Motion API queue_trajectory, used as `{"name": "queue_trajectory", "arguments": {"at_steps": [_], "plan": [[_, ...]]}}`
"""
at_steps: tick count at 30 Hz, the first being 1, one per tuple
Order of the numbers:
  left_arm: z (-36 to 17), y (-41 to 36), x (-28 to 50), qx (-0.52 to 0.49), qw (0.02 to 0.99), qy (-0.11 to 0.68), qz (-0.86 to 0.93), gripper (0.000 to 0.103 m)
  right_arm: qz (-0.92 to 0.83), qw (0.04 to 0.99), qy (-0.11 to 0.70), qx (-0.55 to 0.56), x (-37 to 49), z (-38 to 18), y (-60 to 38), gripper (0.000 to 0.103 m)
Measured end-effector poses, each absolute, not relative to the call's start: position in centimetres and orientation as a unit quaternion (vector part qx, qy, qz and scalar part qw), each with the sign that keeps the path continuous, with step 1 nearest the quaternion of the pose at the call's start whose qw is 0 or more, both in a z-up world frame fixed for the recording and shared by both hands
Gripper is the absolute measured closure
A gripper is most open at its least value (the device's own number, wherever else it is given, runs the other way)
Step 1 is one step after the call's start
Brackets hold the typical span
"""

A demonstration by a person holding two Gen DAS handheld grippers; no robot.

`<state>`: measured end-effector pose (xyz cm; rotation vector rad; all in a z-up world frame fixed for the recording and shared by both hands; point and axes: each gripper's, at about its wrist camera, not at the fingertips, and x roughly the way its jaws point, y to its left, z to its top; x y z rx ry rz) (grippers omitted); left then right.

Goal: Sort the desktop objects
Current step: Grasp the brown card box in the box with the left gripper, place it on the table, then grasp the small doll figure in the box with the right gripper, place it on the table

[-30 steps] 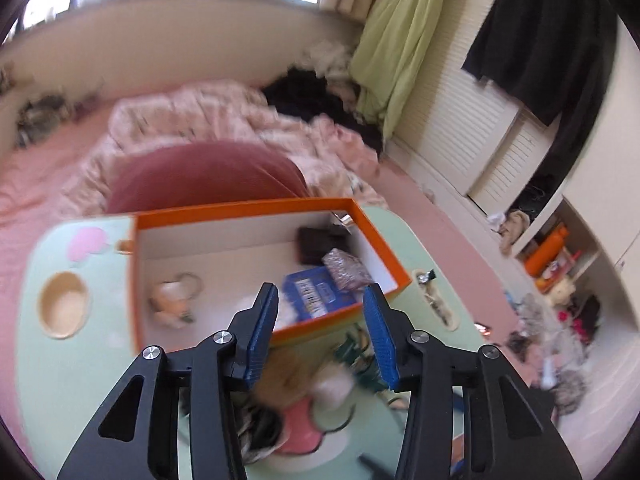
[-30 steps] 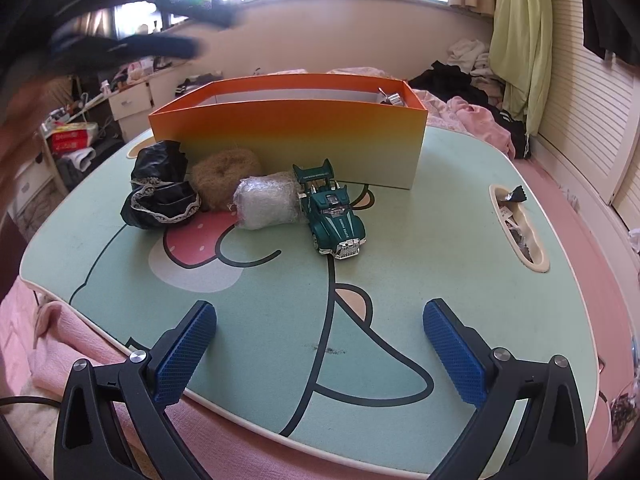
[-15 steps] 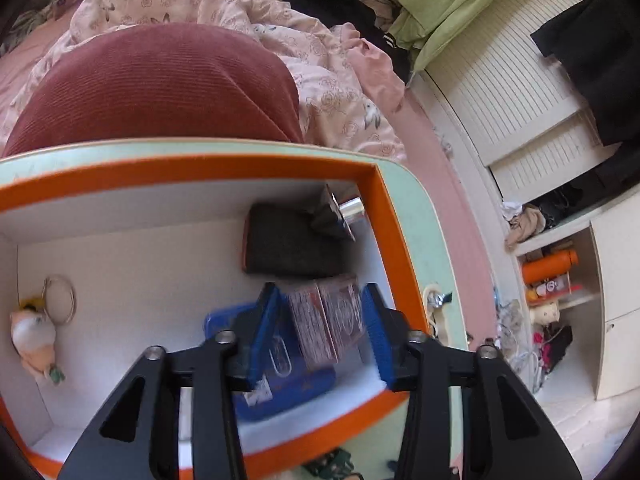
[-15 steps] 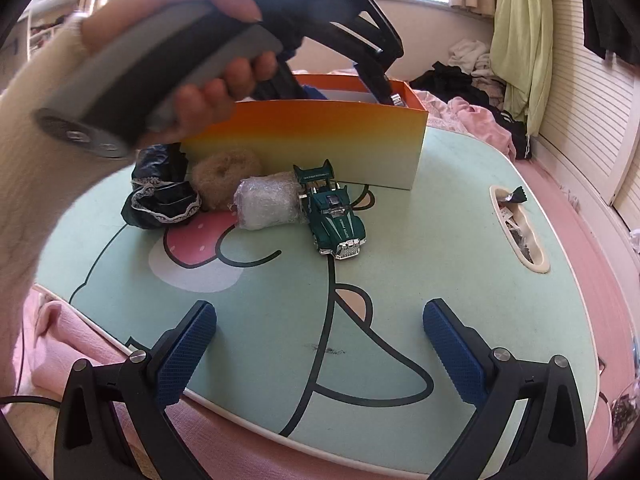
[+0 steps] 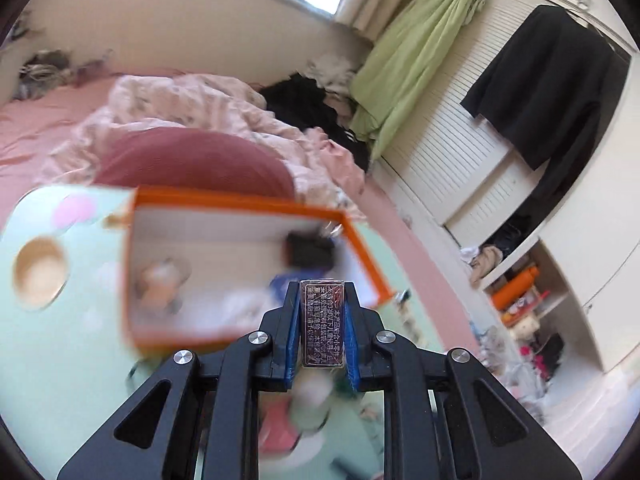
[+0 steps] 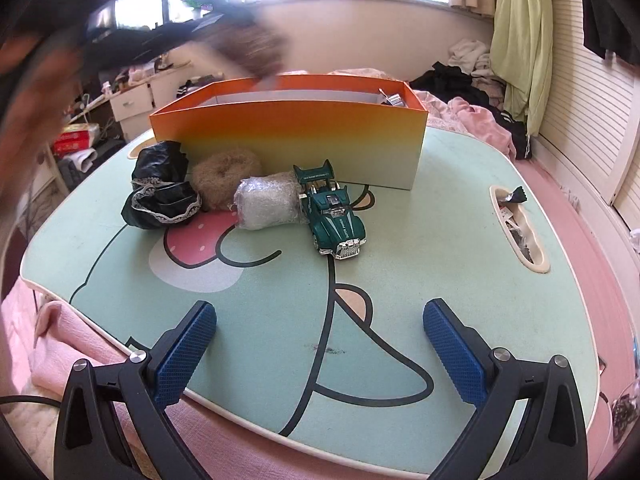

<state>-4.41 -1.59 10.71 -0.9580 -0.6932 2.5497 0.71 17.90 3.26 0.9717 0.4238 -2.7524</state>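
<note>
While the mint-green table [image 6: 460, 240] w/ its cartoon print fills most of the right wrist view, the orange box [image 6: 288, 136] stands upright at its far side, open at the top. In the left wrist view this box [image 5: 360, 252] is blurred, and what lies inside cannot be told for sure.

In front of the box wall, four things sit in a row on the table. From left: a black cloth w/ lace trim [image 6: 162, 196], a brown fuzzy ring [image 6: 224, 172], a clear plastic bundle [image 6: 268, 202], and a green toy car [image 6: 334, 220]. The bundle touches the car's rear part; the ring is just beside the box wall. At the table's right edge there is an oval slot [image 6: 520, 232] w/ small items inside, too small to name.

The left gripper [image 5: 322, 324] has just been closing its jaws, and now the blue pads pinch a small dark-red packet [image 5: 322, 322] w/ printed text, held upright between them, in the air above the near wall of the box. In the right wrist view the person's hand [image 6: 36, 92] appears only as a blur at upper left.

The right gripper [image 6: 320, 344] is spread wide, nothing between the pads, approx. over the near edge of the table.
</note>
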Motion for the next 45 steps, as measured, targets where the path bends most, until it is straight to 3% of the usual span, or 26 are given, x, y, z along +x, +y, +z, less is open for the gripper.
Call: {"name": "queue_trajectory", "arguments": {"at_steps": [9,12,14,16,17,24,27,30,32,38,39,41,42,45], "plan": [[3.8,-0.9,-1.0,-0.38,0.193,-0.245,0.871,0.081,-0.929,0.095,0.144,0.328,0.4,3.3,17.8,0.0],[2.1,-1.7,-1.5,-0.384,0.165,-0.268,0.868,0.066,-0.929,0.096,0.144,0.328,0.2,3.4,17.9,0.0],[2.0,-2.4,-0.9,-0.375,0.176,-0.291,0.862,0.049,-0.929,0.096,0.144,0.328,0.3,3.3,17.9,0.0],[2.8,-2.6,0.5,-0.361,0.186,-0.287,0.868,0.024,-0.929,0.095,0.144,0.328,0.3,3.3,17.8,0.0],[3.1,-2.5,1.2,-0.357,0.181,-0.276,0.874,0.021,-0.929,0.095,0.144,0.328,0.3,3.3,17.9,0.0],[2.4,0.5,5.1,-0.37,0.075,-0.095,0.921,0.021,-0.928,0.095,0.144,0.329,0.2,3.3,18.0,0.0],[1.0,1.8,4.2,-0.376,0.012,-0.028,0.926,0.012,-0.928,0.095,0.145,0.33,0.2,3.3,17.9,0.0],[0.7,1.3,3.7,-0.38,0.01,-0.036,0.924,0.01,-0.928,0.095,0.145,0.33,0.3,3.4,17.9,0.0],[0.4,1.1,3.6,-0.379,0.003,-0.037,0.925,0.0,-0.928,0.095,0.145,0.33,0.3,3.3,17.8,0.0],[0.0,0.9,3.4,-0.377,0.001,-0.039,0.925,0.0,-0.926,0.099,0.146,0.334,0.1,3.2,17.7,0.0],[-0.1,0.8,3.3,-0.377,0.001,-0.04,0.926,0.0,-0.924,0.103,0.147,0.338,-0.1,3.5,17.7,0.002],[0.3,1.0,3.7,-0.376,0.001,-0.039,0.926,0.0,-0.925,0.121,0.127,0.338,-0.4,4.4,17.8,0.025],[0.4,1.1,3.8,-0.376,0.001,-0.039,0.926,0.0,-0.928,0.127,0.112,0.333,-0.5,5.3,17.7,0.044],[0.5,1.3,4.0,-0.375,0.001,-0.039,0.926,0.0,-0.941,0.157,0.088,0.285,-1.7,10.2,16.1,0.048]]}}
